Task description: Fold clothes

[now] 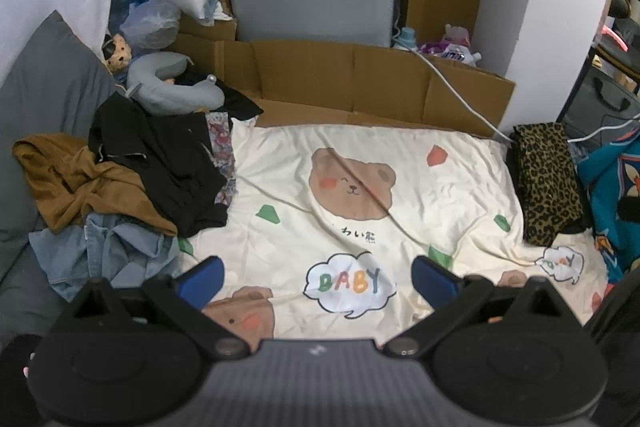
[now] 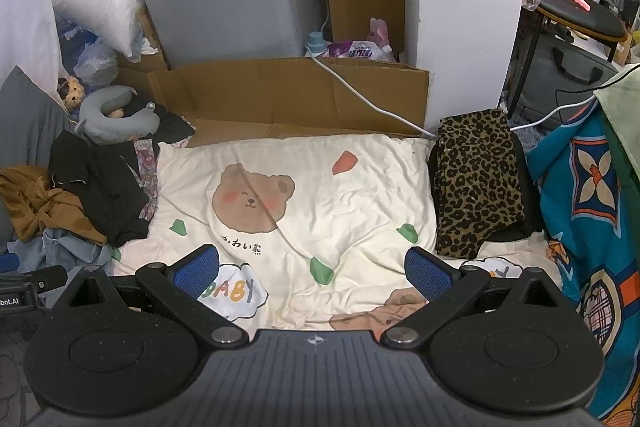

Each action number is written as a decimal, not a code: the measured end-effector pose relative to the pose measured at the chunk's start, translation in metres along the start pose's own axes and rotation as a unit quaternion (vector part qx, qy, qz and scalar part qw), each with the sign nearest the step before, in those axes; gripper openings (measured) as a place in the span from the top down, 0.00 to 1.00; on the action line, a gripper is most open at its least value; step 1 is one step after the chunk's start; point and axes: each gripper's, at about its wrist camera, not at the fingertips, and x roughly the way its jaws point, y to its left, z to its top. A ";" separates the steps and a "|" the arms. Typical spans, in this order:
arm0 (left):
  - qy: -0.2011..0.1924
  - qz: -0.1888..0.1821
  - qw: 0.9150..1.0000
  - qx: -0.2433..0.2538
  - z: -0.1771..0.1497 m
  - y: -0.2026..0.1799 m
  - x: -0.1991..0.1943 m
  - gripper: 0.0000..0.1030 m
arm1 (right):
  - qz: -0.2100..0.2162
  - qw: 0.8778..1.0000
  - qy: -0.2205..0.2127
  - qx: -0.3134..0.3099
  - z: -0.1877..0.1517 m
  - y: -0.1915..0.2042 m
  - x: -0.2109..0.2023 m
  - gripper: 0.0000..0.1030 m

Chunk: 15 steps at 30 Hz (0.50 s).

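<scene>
My left tool [image 1: 316, 277] gaped empty | right tool [image 2: 312, 267] likewise | clothes pile [image 1: 120, 179] lay left of the bear blanket [image 1: 360, 187]

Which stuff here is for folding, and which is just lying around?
For folding:
- brown garment
- black garment
- blue denim shirt
- folded leopard-print garment
- left tool, open
- right tool, open

Just lying around:
- neck pillow
- cardboard
- white cable
- detergent pouch

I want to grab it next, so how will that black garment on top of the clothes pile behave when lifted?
The crumpled black garment looks thin and limp, so it will probably droop and unfurl. It overlaps the mustard-brown garment and pale blue denim shirt, so it may drag them along. Likely light.
</scene>
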 end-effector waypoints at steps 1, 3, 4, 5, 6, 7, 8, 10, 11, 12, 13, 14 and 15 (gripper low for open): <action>0.000 0.001 1.000 0.000 0.000 0.000 0.000 0.02 | 0.000 1.000 0.000 0.000 0.000 0.000 0.000 0.01; -0.001 0.002 1.000 0.000 -0.001 -0.001 -0.001 0.02 | 0.000 1.000 0.000 0.000 0.000 0.000 0.000 0.01; -0.002 0.003 1.000 0.000 -0.001 -0.001 -0.001 0.02 | 0.000 1.000 0.000 0.001 0.001 0.001 0.000 0.01; -0.002 0.003 1.000 0.000 -0.001 -0.001 -0.001 0.02 | -0.001 1.000 -0.001 0.001 0.001 0.001 0.000 0.01; -0.002 0.003 1.000 -0.001 -0.001 -0.002 -0.001 0.02 | -0.001 1.000 -0.001 0.002 0.001 0.001 0.000 0.01; -0.002 0.002 1.000 -0.001 -0.002 -0.002 -0.001 0.02 | -0.001 1.000 -0.001 0.003 0.000 0.001 0.000 0.01; -0.002 0.001 1.000 -0.002 -0.002 -0.001 -0.001 0.02 | -0.001 1.000 -0.001 0.003 0.000 0.001 0.000 0.01; -0.001 0.001 1.000 -0.004 -0.002 0.000 -0.001 0.02 | -0.001 1.000 -0.001 0.003 0.001 0.001 0.000 0.01; 0.000 0.001 1.000 -0.005 -0.001 0.000 -0.001 0.02 | -0.001 1.000 -0.001 0.003 0.001 0.000 0.000 0.01; 0.000 0.002 1.000 -0.005 -0.001 0.001 -0.001 0.02 | -0.001 1.000 -0.001 0.003 0.001 0.000 0.000 0.01; 0.000 0.002 1.000 -0.005 -0.001 0.000 -0.001 0.02 | -0.001 1.000 0.000 0.003 0.001 0.000 0.000 0.01; 0.000 0.003 1.000 -0.004 -0.001 0.000 -0.001 0.02 | -0.001 1.000 0.000 0.002 0.001 0.000 0.000 0.01; 0.000 0.003 1.000 -0.004 -0.001 0.000 -0.001 0.02 | -0.001 1.000 0.000 0.002 0.001 0.000 0.000 0.01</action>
